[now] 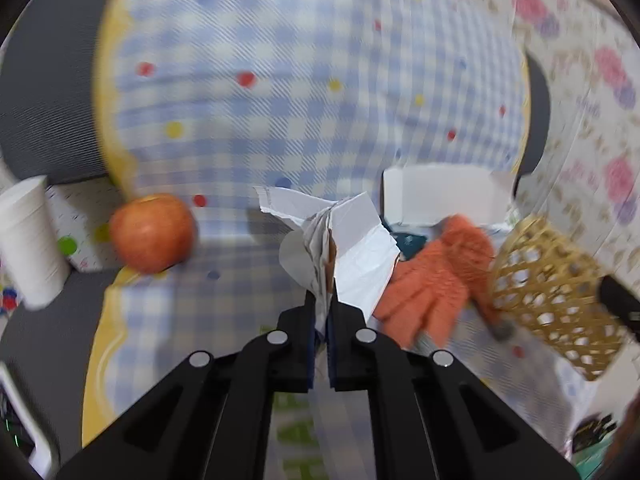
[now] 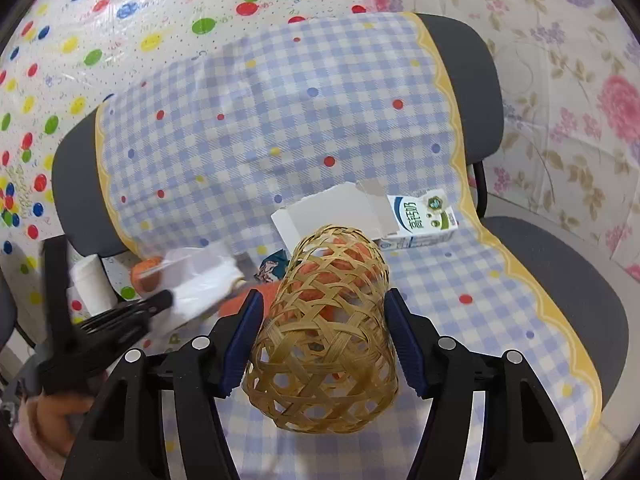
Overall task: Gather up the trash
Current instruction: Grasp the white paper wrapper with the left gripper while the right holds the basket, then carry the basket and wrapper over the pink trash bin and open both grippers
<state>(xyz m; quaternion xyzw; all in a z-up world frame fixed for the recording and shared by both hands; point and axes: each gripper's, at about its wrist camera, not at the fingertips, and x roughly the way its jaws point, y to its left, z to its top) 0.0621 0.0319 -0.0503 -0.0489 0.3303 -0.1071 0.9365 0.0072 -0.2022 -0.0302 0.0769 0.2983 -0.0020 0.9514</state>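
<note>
My left gripper [image 1: 322,308] is shut on a crumpled white paper wrapper [image 1: 356,252], which sticks up from between its fingers. In the right wrist view the same gripper [image 2: 166,302] shows blurred at the left with the white paper [image 2: 200,280]. My right gripper [image 2: 324,312] is shut on a woven bamboo basket [image 2: 324,340] lying on its side, mouth pointing away, blue pads pressed on both flanks. That basket [image 1: 548,292] sits right of the paper in the left wrist view. An orange knitted cloth [image 1: 436,280] lies between paper and basket. A torn-open milk carton [image 2: 400,216] lies behind.
Everything lies on a chair seat under a blue checked cloth [image 2: 280,120]. An apple [image 1: 152,232] rests at the left of the seat, and a white paper cup [image 1: 28,240] stands beyond the chair's left edge. Patterned plastic sheeting [image 2: 120,8] hangs behind.
</note>
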